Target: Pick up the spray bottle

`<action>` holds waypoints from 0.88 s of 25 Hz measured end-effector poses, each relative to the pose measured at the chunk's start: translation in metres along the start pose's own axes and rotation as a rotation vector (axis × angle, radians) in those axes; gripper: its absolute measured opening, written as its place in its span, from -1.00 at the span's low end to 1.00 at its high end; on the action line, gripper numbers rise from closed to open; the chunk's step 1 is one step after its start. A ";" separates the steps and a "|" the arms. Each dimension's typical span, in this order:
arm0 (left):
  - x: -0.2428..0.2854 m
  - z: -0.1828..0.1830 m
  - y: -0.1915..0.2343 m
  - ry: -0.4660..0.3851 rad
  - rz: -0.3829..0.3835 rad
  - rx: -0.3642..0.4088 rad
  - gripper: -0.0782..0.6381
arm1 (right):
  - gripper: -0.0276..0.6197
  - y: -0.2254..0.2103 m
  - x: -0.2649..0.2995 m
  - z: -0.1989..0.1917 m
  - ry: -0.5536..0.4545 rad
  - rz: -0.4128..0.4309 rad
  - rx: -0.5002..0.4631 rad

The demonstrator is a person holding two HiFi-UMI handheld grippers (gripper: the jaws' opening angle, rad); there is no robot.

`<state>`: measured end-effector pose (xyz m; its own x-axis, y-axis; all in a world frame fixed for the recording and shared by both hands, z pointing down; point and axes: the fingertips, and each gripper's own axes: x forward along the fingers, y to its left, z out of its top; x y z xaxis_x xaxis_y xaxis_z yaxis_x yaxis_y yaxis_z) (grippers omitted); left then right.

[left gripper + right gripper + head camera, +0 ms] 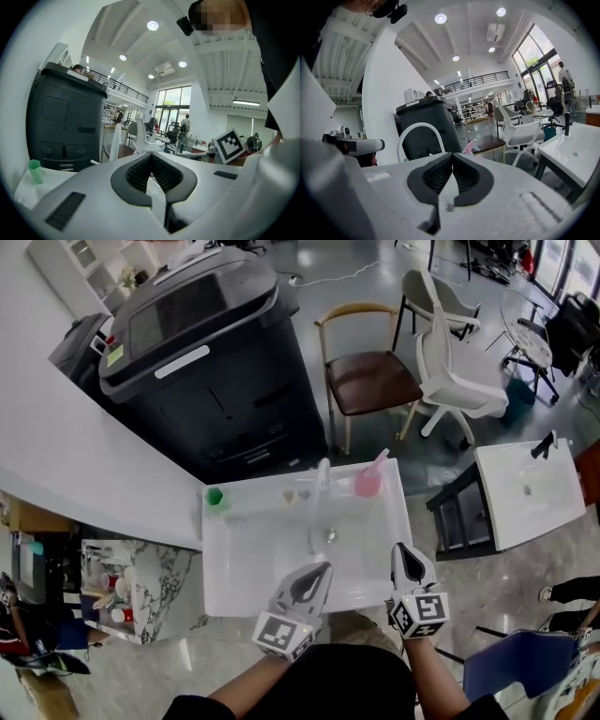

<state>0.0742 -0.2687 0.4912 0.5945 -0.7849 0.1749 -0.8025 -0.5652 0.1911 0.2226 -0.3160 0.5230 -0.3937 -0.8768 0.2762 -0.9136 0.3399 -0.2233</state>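
The pink spray bottle (367,481) stands on the back right rim of a white sink (244,568), right of the white faucet (322,479). Its pink top (469,146) shows just above the jaws in the right gripper view. My left gripper (323,568) hovers over the sink's front part, jaws shut with nothing between them. My right gripper (401,549) is at the sink's front right, also shut and empty, a good way short of the bottle. The bottle does not show in the left gripper view.
A small green cup (215,496) sits on the sink's back left corner (34,171). A large black bin (206,362) stands behind the sink. A brown-seated chair (370,381), a white chair (455,371) and a second white basin (525,493) are to the right.
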 end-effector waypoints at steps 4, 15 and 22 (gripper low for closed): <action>0.024 0.002 0.008 0.003 0.032 -0.015 -0.74 | -0.75 -0.022 0.040 -0.002 0.025 0.028 -0.026; 0.082 0.009 0.015 0.012 0.097 -0.103 -0.74 | -0.52 -0.069 0.154 -0.025 0.094 0.086 -0.137; 0.106 0.012 0.020 0.010 0.076 -0.138 -0.74 | -0.28 -0.073 0.214 -0.046 0.146 0.124 -0.194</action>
<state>0.1201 -0.3663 0.5022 0.5337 -0.8208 0.2037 -0.8307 -0.4637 0.3080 0.2000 -0.5127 0.6417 -0.5018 -0.7706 0.3929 -0.8541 0.5132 -0.0845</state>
